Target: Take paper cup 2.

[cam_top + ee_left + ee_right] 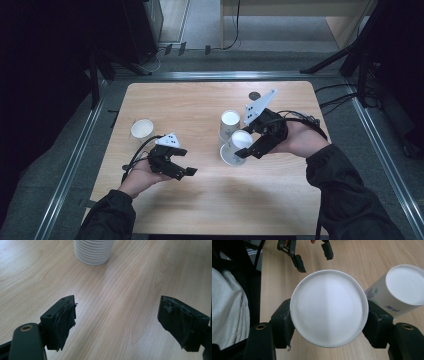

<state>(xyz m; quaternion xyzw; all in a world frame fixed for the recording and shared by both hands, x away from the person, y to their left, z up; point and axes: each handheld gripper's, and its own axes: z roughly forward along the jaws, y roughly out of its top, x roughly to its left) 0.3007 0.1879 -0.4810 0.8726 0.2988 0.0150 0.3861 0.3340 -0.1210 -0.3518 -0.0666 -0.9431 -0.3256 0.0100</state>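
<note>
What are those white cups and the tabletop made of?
The cups look like matt white paper: thin rolled rims, one with a small printed pattern. The table looks like light wood or wood-look laminate: grain lines with a smooth, faint sheen.

Almost nothing here can be read. In the right gripper view, the upside-down paper cup [404,290] standing at the right edge carries a printed band on its side: a small green star-like mark and a pale purple flower-like figure, with a short line of dark blue print lower on the wall. That print is too small and too blurred to make out letter by letter. In the high view the same cup [229,122] shows no print that can be made out, and no other text, brand, number or sign can be read.
</note>
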